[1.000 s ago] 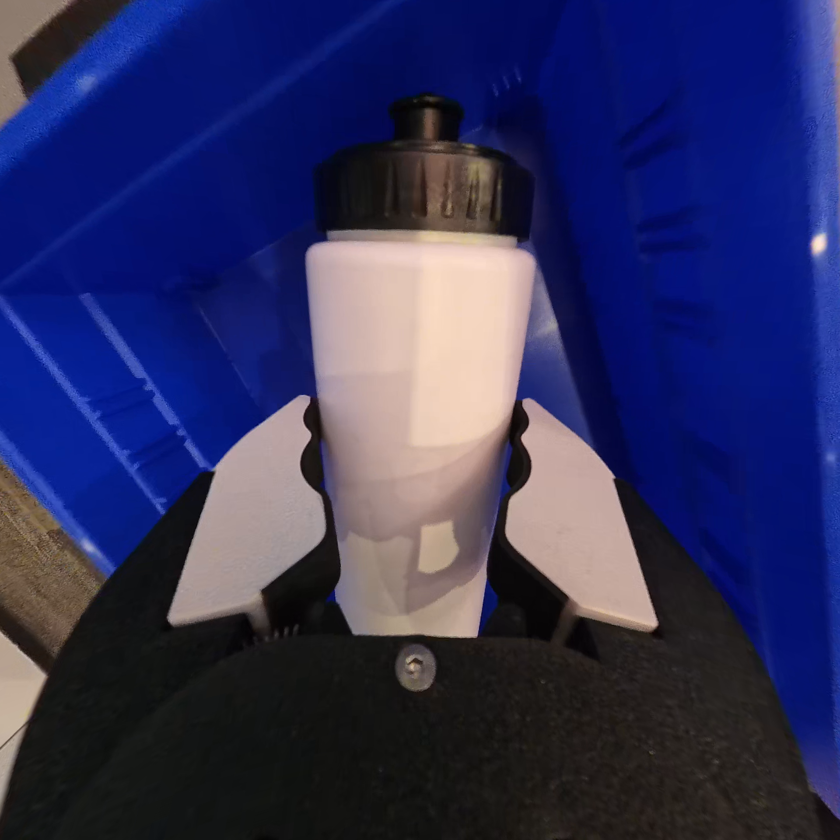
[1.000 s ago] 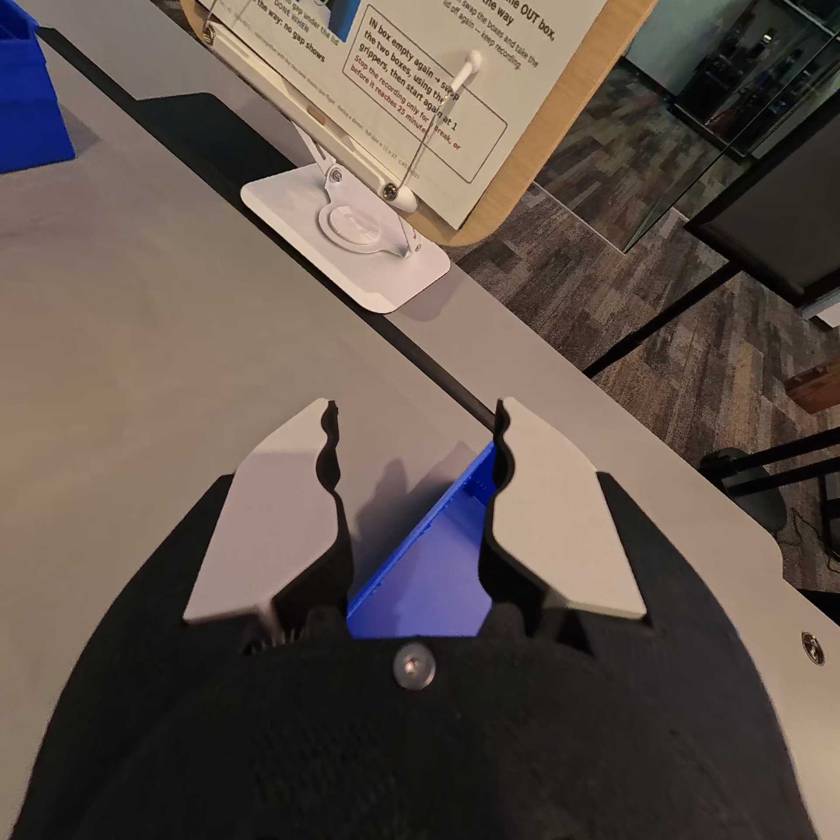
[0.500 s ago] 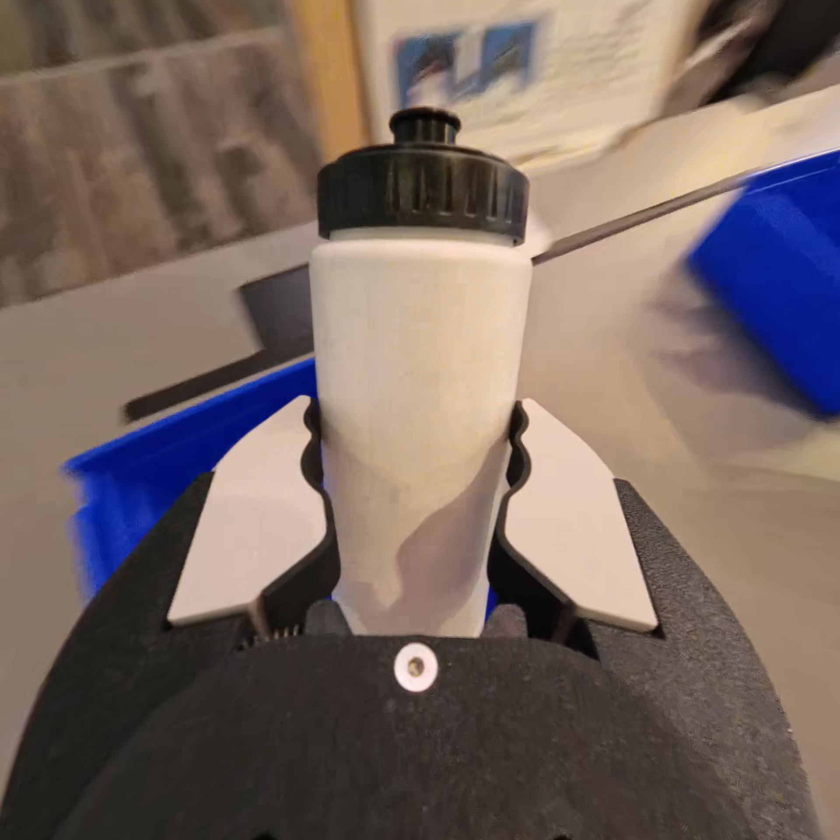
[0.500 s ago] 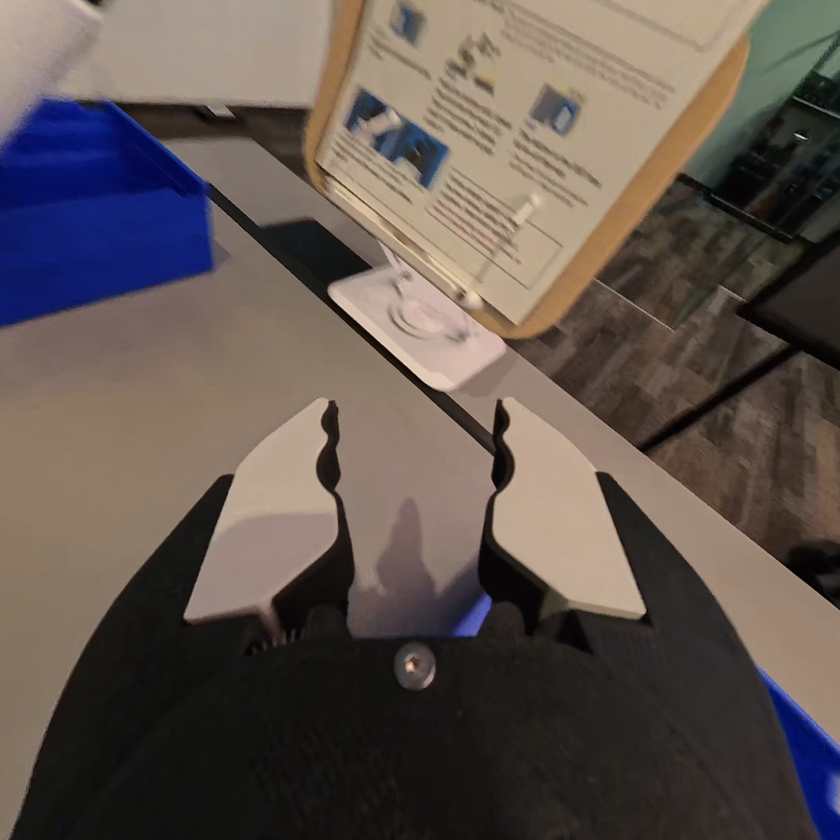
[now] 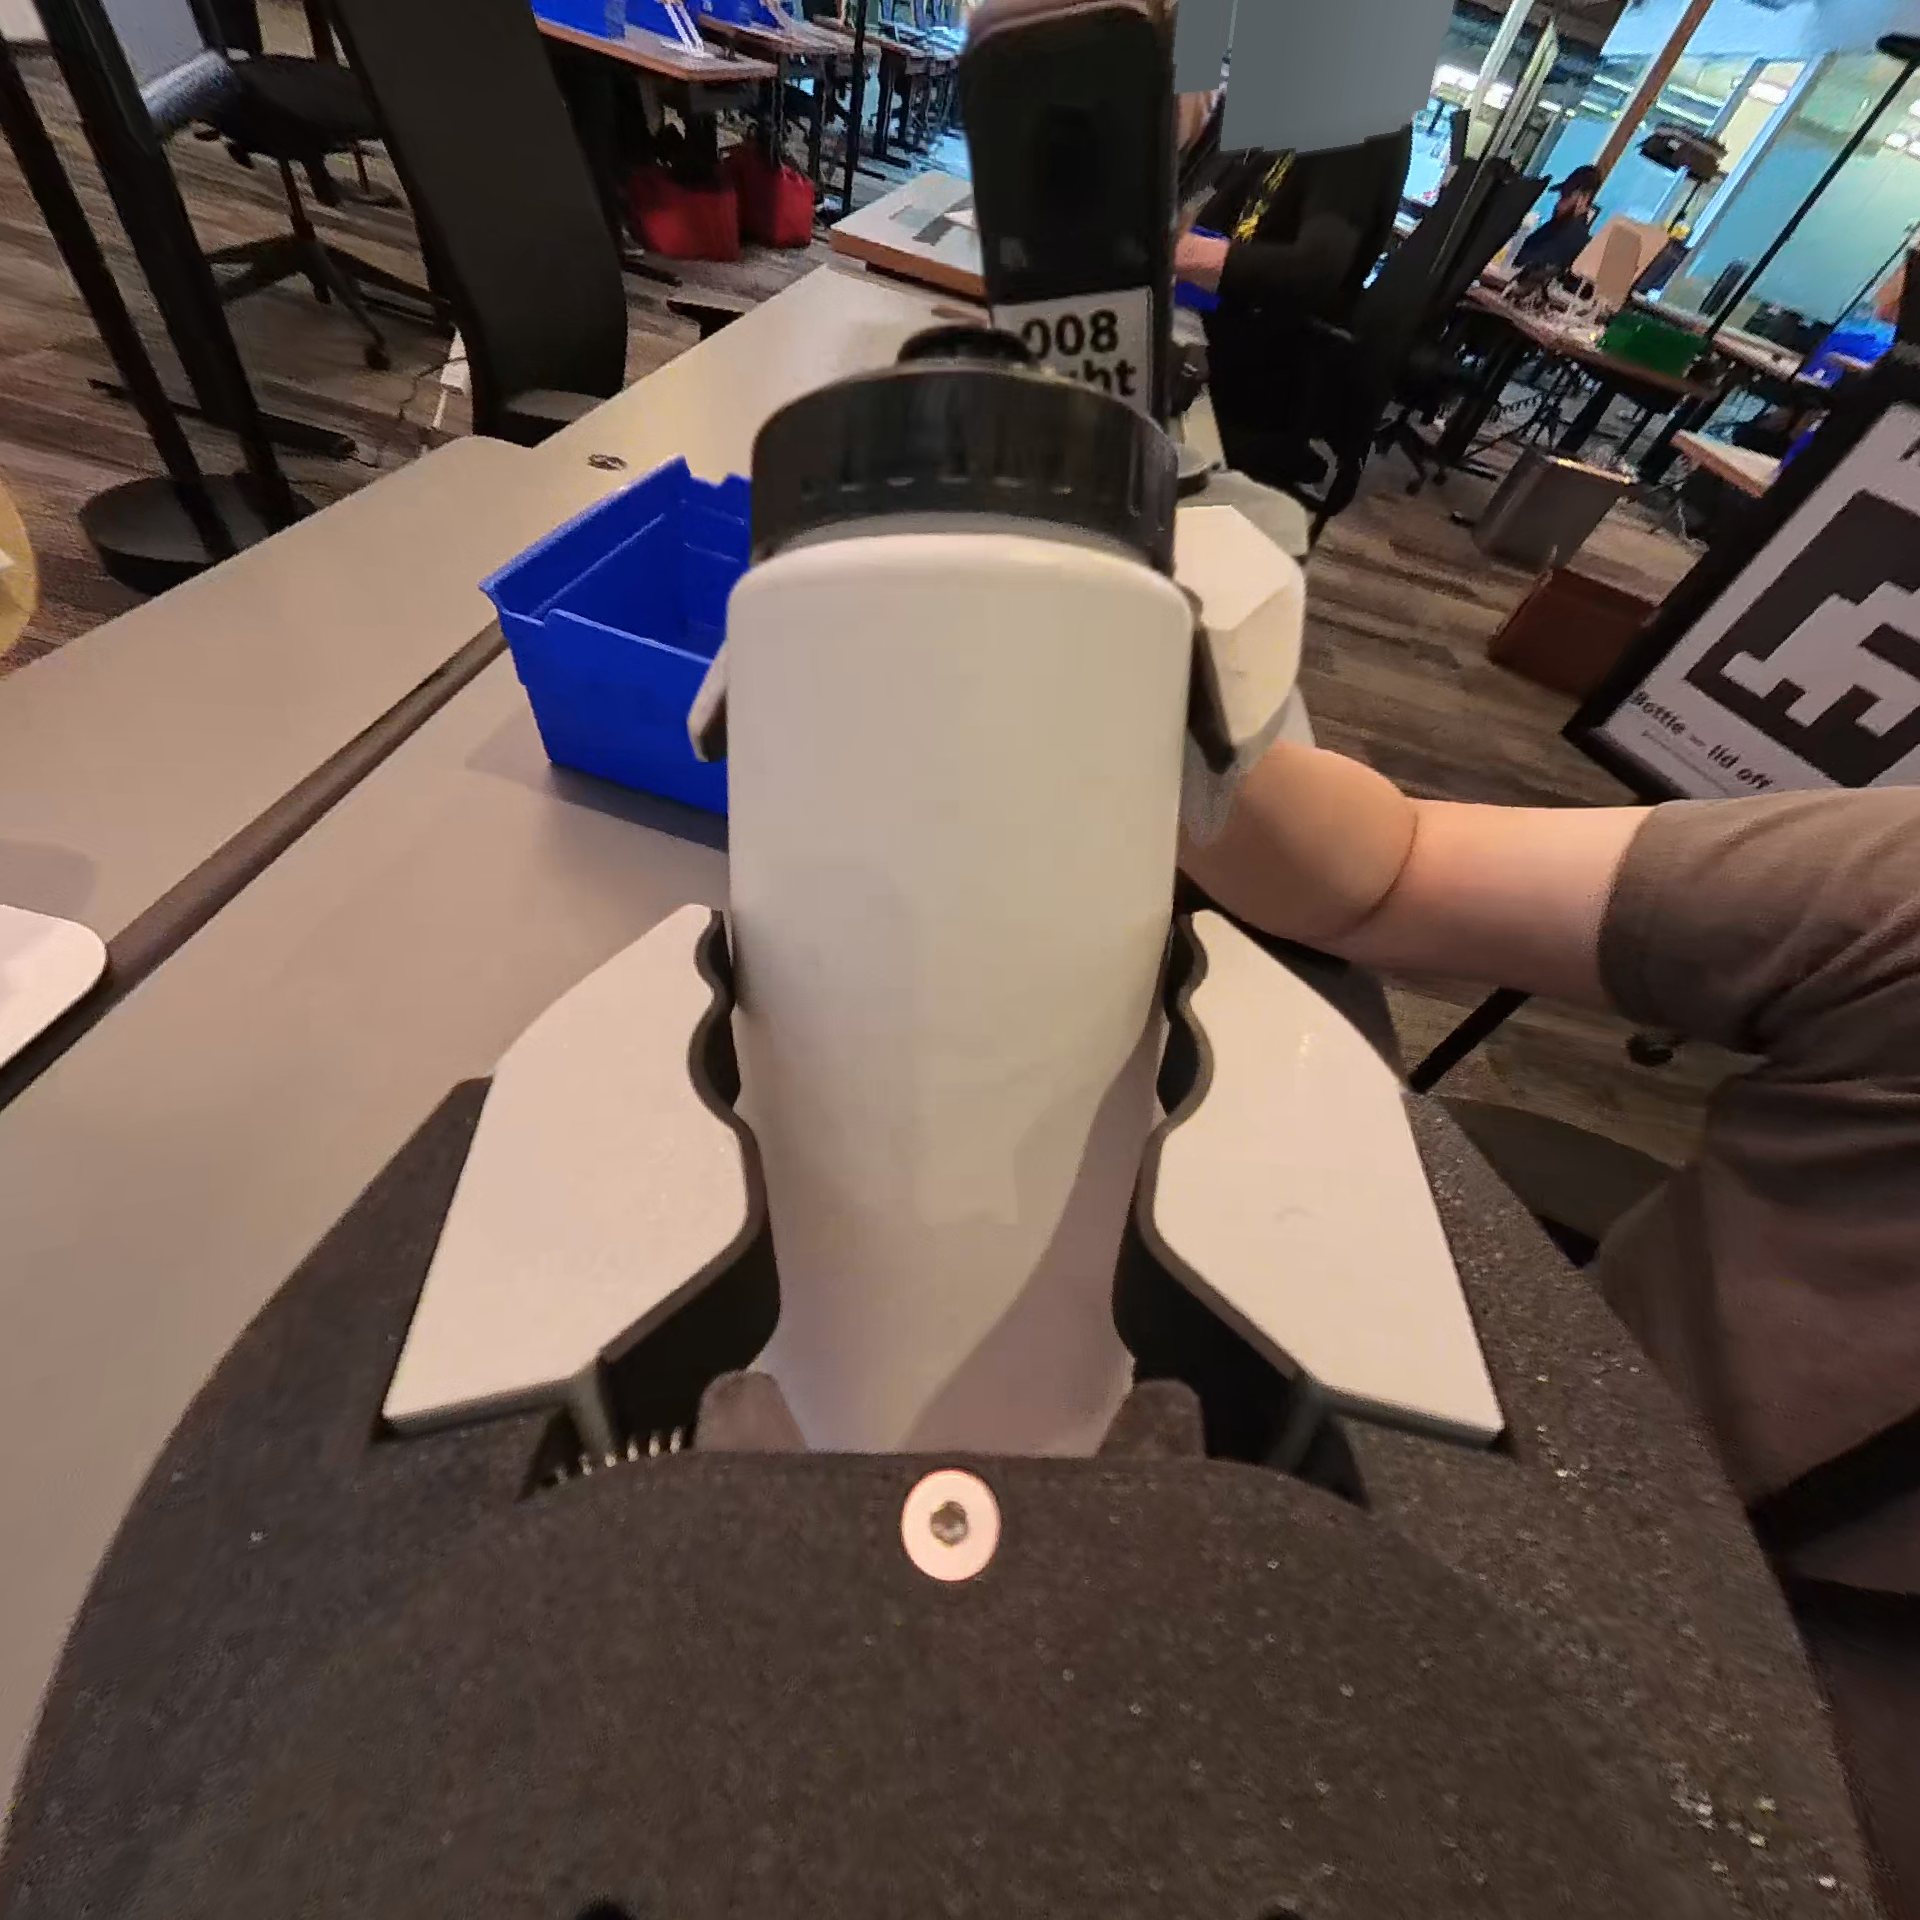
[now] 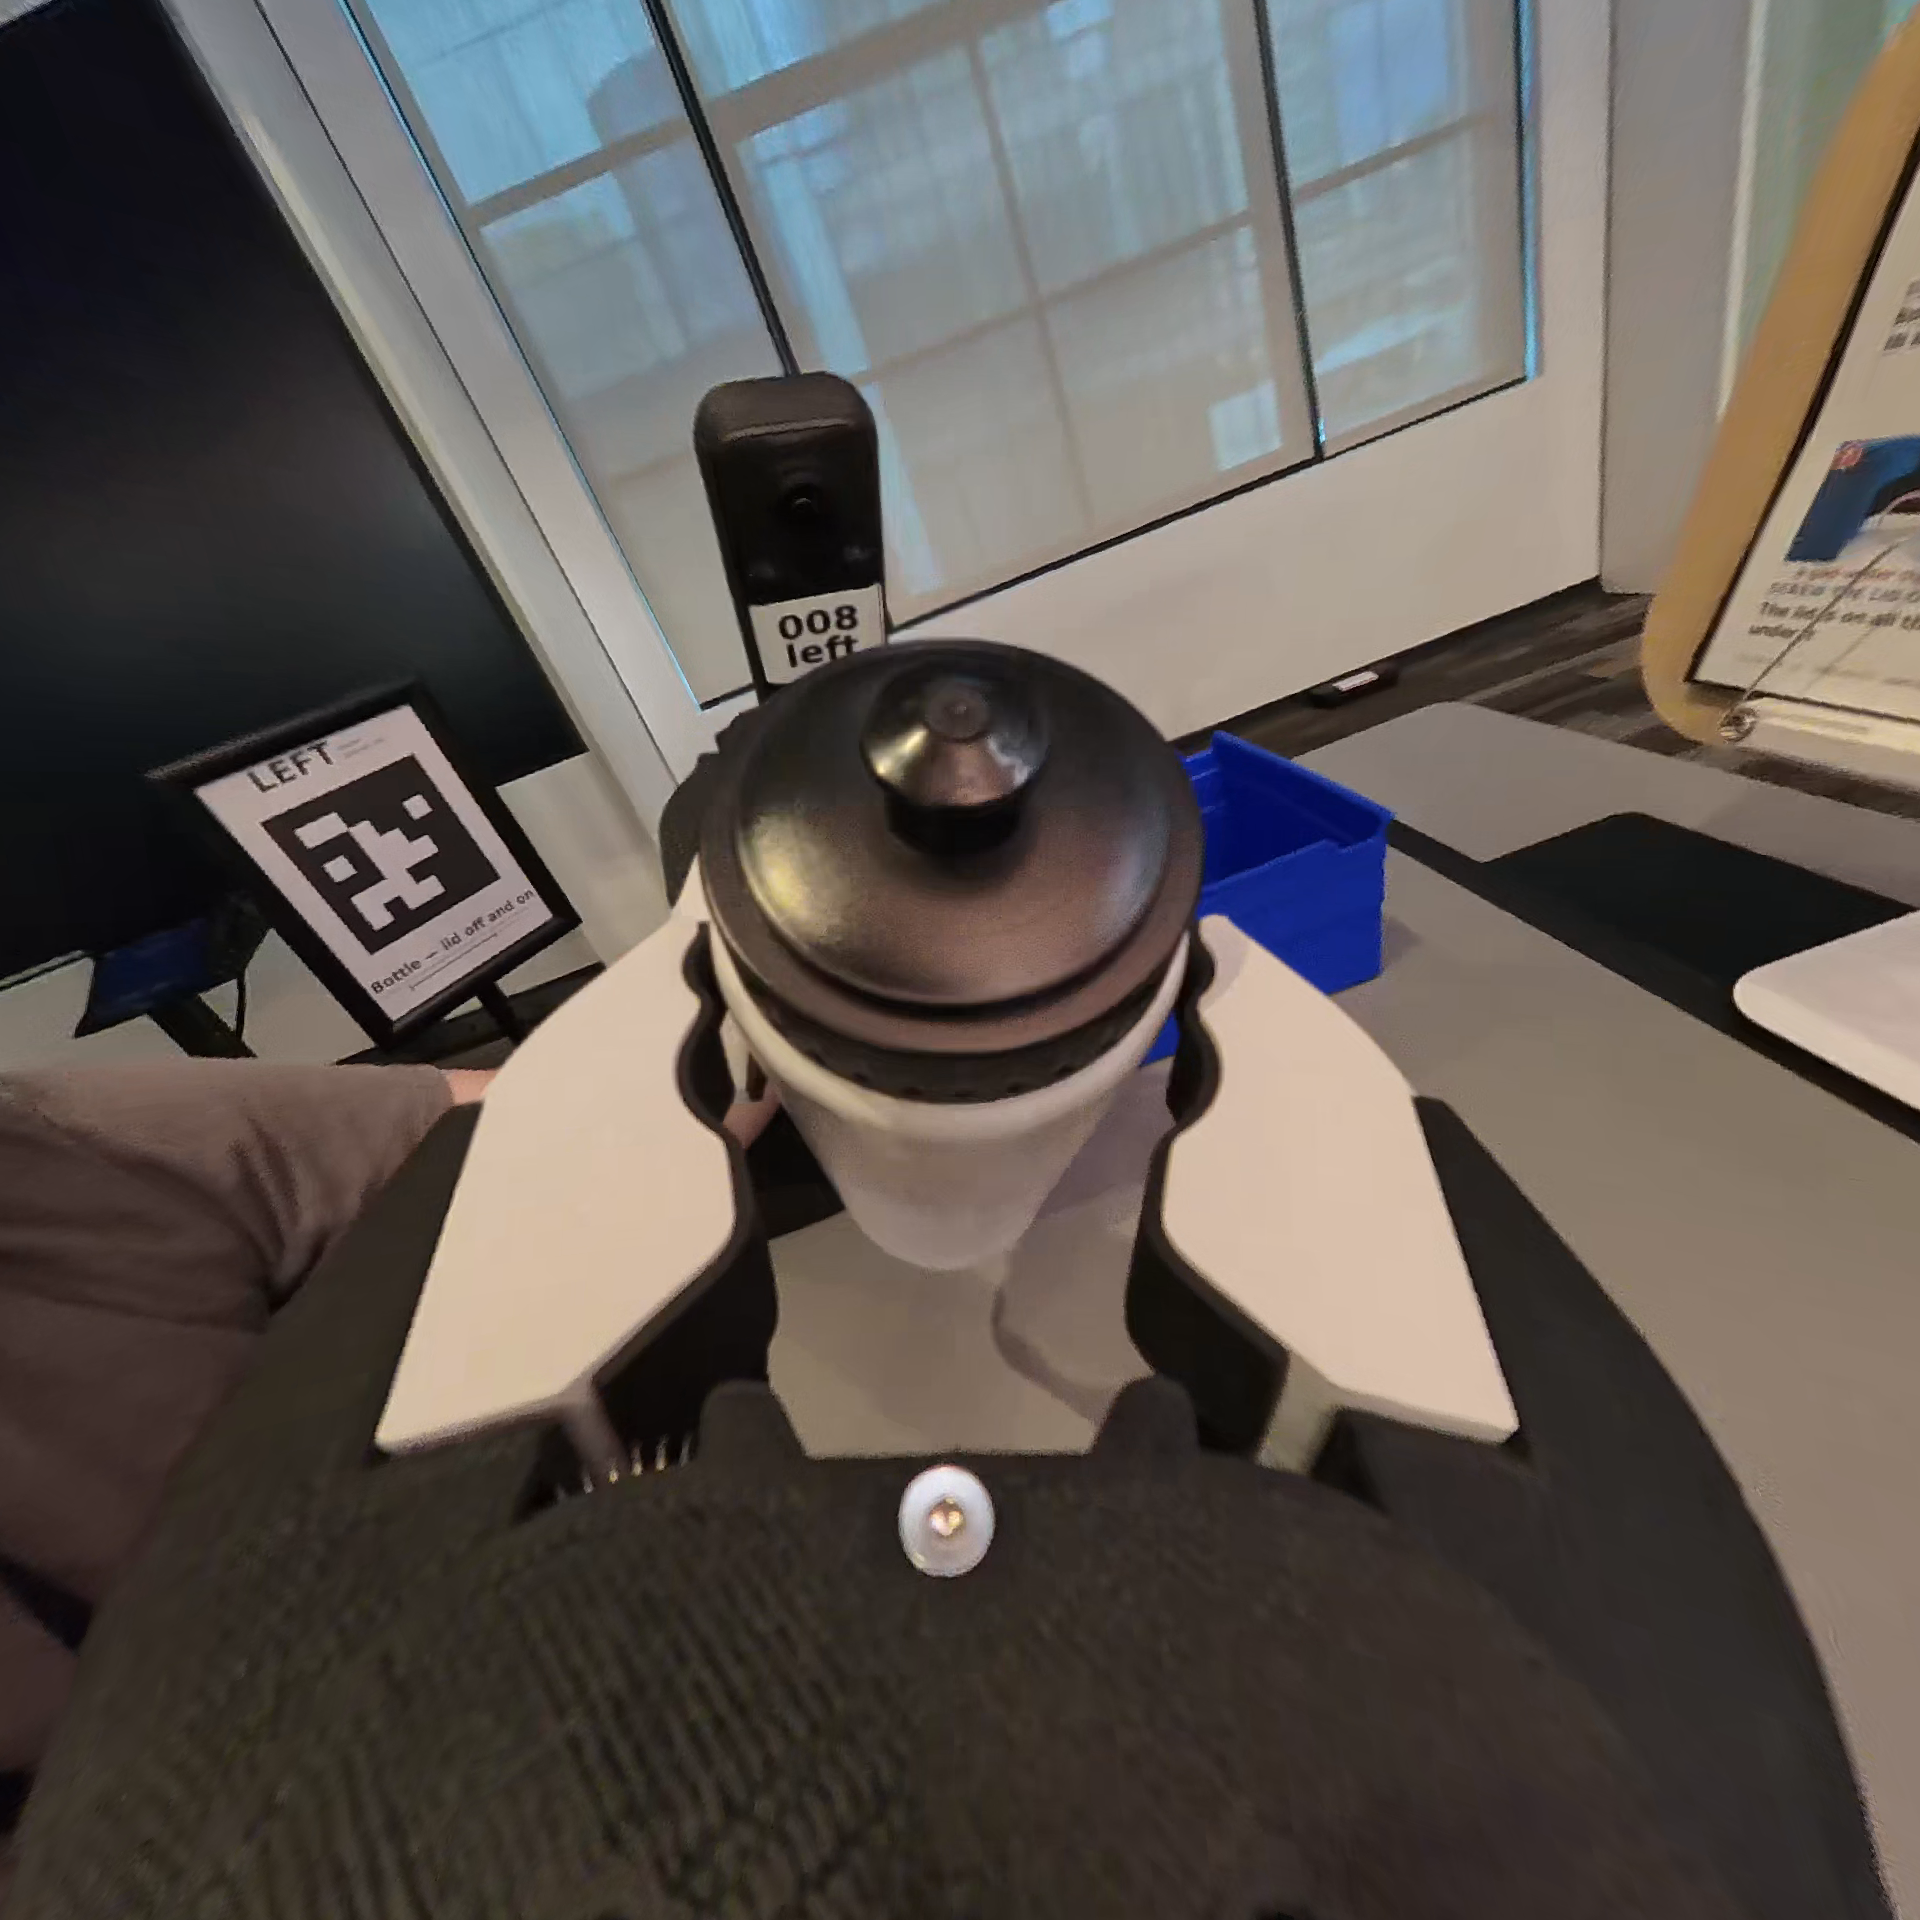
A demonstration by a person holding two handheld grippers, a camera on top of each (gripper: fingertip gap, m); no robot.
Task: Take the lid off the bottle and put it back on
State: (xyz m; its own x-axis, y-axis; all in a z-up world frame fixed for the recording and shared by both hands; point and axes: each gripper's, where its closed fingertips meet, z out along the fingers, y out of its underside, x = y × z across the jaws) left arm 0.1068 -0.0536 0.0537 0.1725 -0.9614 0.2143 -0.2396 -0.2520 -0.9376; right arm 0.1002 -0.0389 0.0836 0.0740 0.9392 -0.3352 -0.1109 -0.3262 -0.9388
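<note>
My left gripper (image 5: 945,1023) is shut on the lower body of a white bottle (image 5: 956,831) and holds it up above the grey table. The bottle's black lid (image 5: 961,468) with a pull spout is on. In the right wrist view I look onto the lid (image 6: 951,883) from above. My right gripper (image 6: 948,987) is open, with one finger on each side of the lid's rim, very close to it. Its fingers (image 5: 1242,623) also show behind the bottle's shoulder in the left wrist view.
A blue bin (image 5: 613,623) stands on the grey table (image 5: 312,935) behind the bottle and also shows in the right wrist view (image 6: 1288,883). A person's forearm (image 5: 1455,883) reaches in from the right. Two framed marker signs (image 6: 384,862) and an instruction board (image 6: 1787,520) stand nearby.
My left gripper has lifted the bottle out of the blue bin and swung it up. My right gripper has moved from the table to the lid and opened wider around it.
</note>
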